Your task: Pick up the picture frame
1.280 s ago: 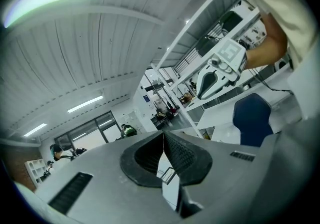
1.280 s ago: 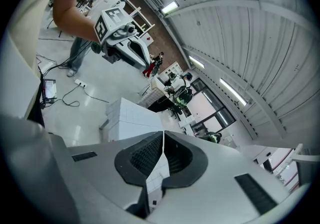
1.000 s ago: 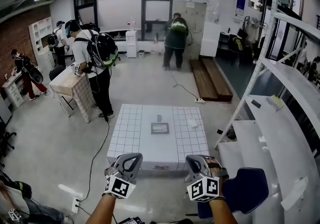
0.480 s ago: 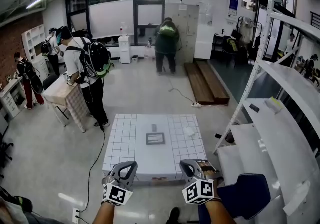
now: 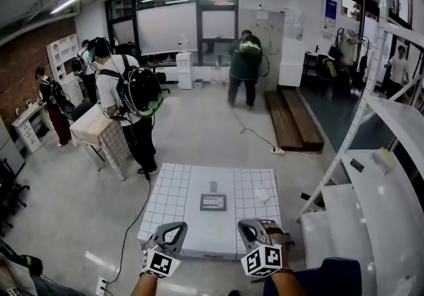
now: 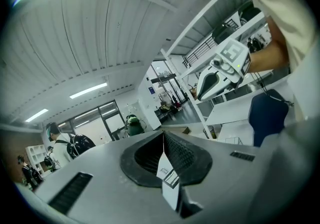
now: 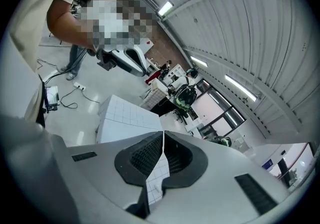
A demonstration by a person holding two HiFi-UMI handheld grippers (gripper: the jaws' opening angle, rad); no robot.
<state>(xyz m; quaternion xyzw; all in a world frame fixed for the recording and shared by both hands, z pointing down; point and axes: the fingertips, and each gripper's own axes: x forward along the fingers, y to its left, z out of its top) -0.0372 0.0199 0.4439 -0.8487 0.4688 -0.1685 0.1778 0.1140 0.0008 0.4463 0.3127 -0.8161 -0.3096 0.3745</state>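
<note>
The picture frame (image 5: 213, 202) lies flat, dark-rimmed, near the middle of a low white gridded table (image 5: 173, 195). Beside it are a small dark object (image 5: 212, 186) and a white item (image 5: 264, 194). My left gripper (image 5: 173, 228) and right gripper (image 5: 249, 226) hover side by side at the table's near edge, short of the frame and holding nothing. In the left gripper view the jaws of the left gripper (image 6: 163, 136) meet, and the right gripper (image 6: 222, 70) shows beyond. In the right gripper view the right gripper (image 7: 163, 134) is shut too, with the table (image 7: 122, 115) past it.
A person with a backpack (image 5: 129, 99) stands by a cloth-covered small table (image 5: 99, 136) at the left, others further back. White shelving (image 5: 371, 175) lines the right, with a blue chair (image 5: 324, 278) below. A cable (image 5: 129, 228) runs along the floor left of the table. Wooden planks (image 5: 295, 122) lie beyond.
The view has shifted: the table and frame now sit lower and closer in the head view. Both grippers stay shut, side by side at its near edge.
</note>
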